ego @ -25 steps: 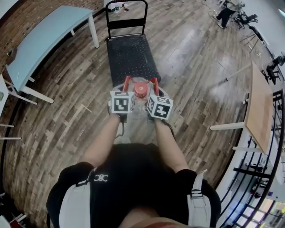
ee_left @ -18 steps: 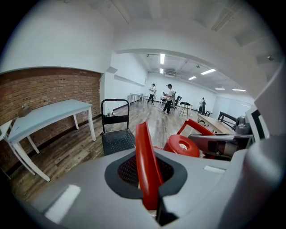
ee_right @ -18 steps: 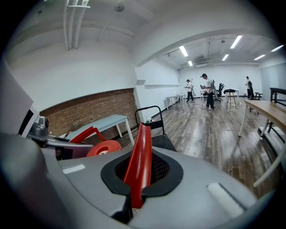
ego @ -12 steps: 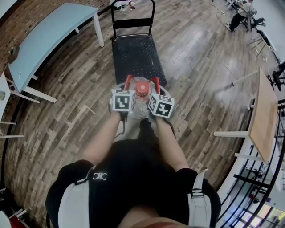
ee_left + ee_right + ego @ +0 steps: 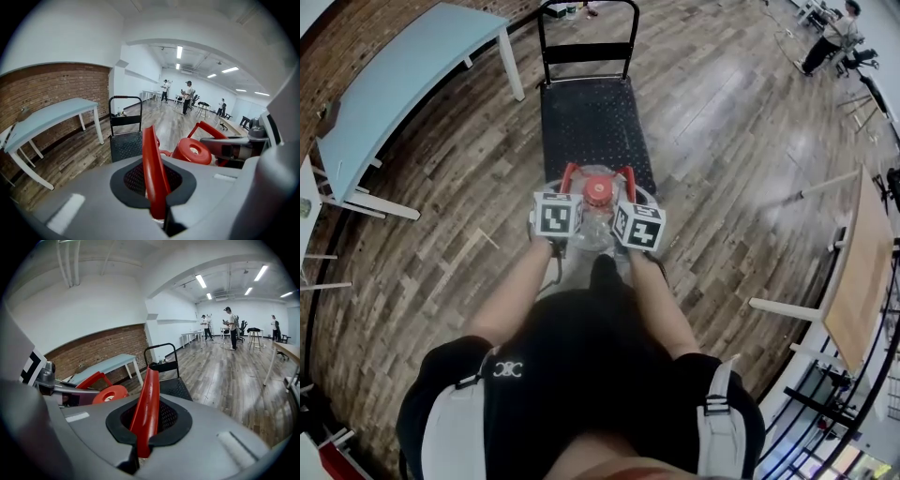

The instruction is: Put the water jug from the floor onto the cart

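Note:
The water jug (image 5: 596, 223), clear with a red cap (image 5: 597, 190) and two red handles, hangs between my grippers just over the near end of the black cart (image 5: 592, 117). In the left gripper view my left gripper (image 5: 157, 210) is shut on the left red handle (image 5: 151, 159), and the cap (image 5: 192, 151) sits to its right. Over in the right gripper view my right gripper (image 5: 140, 448) is shut on the right red handle (image 5: 147, 401), with the cap (image 5: 109, 393) to its left. The cart's push bar (image 5: 587, 7) stands at its far end.
A pale blue table (image 5: 389, 89) stands left of the cart along a brick wall. A wooden table (image 5: 855, 272) and black railings are at the right. People (image 5: 232, 326) stand far down the room. The floor is wood planks.
Both grippers have carried the jug forward and a little lower, from short of the cart to its near end. The grips on the red handles are unchanged.

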`<state>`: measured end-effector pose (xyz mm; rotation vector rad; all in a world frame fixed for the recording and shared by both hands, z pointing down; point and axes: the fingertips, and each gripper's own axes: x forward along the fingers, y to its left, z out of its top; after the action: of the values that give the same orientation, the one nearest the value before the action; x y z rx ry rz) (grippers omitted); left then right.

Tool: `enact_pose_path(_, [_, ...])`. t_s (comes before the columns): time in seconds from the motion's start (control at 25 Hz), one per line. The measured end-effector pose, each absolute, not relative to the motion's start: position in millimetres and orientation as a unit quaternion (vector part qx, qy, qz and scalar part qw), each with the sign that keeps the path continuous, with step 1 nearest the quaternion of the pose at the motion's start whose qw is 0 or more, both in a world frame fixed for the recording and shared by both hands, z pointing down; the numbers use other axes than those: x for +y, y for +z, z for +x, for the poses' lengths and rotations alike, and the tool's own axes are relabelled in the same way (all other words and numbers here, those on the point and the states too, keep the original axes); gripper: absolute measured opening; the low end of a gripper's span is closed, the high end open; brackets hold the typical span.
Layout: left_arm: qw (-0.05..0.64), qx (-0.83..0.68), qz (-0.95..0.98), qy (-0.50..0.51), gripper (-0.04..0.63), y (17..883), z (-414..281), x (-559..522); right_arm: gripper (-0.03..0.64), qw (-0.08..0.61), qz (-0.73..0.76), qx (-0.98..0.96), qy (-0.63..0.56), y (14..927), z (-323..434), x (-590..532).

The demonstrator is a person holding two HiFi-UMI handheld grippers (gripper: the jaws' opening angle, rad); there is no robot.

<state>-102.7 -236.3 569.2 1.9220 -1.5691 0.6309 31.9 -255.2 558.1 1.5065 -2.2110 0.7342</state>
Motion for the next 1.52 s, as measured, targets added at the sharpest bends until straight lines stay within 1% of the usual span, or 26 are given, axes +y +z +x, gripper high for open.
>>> enact_pose_path(0.4, [0.288, -0.594, 0.703, 0.264, 0.003, 587, -89, -329, 0.015, 0.217, 0.498, -0.794, 0.273, 584, 43, -349])
enact_pose_path(0.6, [0.306, -0.603, 0.684, 0.275, 0.003, 614, -84, -361, 0.015, 0.242, 0.473, -0.798, 0.285, 607, 51, -386])
enact_pose_path(0.92, [0.318, -0.602, 0.688, 0.248, 0.002, 654, -75, -415, 0.015, 0.284, 0.466, -0.778, 0.311, 654, 63, -439])
enact_pose_path(1.36, [0.345, -0.594, 0.674, 0.271, 0.003, 726, -78, -447, 0.015, 0.346, 0.469, -0.744, 0.326, 734, 63, -469])
enact_pose_path(1.52, [0.349, -0.593, 0.671, 0.275, 0.002, 749, -78, -459, 0.015, 0.359, 0.475, -0.734, 0.325, 759, 63, -478])
